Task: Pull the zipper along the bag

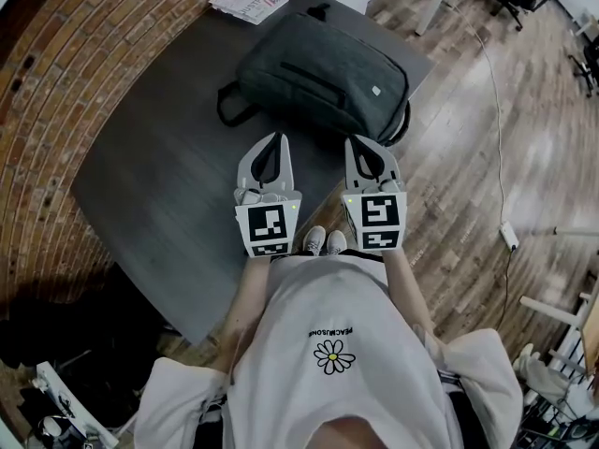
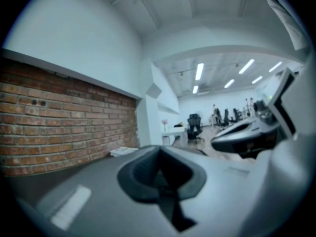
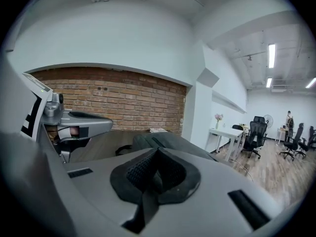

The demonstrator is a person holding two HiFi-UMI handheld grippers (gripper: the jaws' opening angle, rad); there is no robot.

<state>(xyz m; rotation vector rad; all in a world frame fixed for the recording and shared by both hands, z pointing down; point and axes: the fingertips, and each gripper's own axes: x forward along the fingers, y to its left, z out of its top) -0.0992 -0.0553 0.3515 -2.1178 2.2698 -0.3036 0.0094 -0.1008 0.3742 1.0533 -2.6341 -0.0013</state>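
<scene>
A dark grey backpack (image 1: 323,73) lies flat on the dark table (image 1: 159,171), its zipper line running across the top face; it also shows low in the right gripper view as the backpack (image 3: 158,143). My left gripper (image 1: 274,138) is held just short of the bag's near edge, jaws shut and empty. My right gripper (image 1: 360,145) hovers beside it at the bag's near right corner, also shut with nothing in it. In the left gripper view the left gripper (image 2: 162,154) points above the table toward the room; the bag is hidden there.
A stack of printed papers (image 1: 248,1) lies at the table's far corner. A brick wall (image 1: 65,73) borders the table on the left. Wooden floor (image 1: 487,138) with a white cable lies to the right. Office chairs (image 3: 256,132) stand far off.
</scene>
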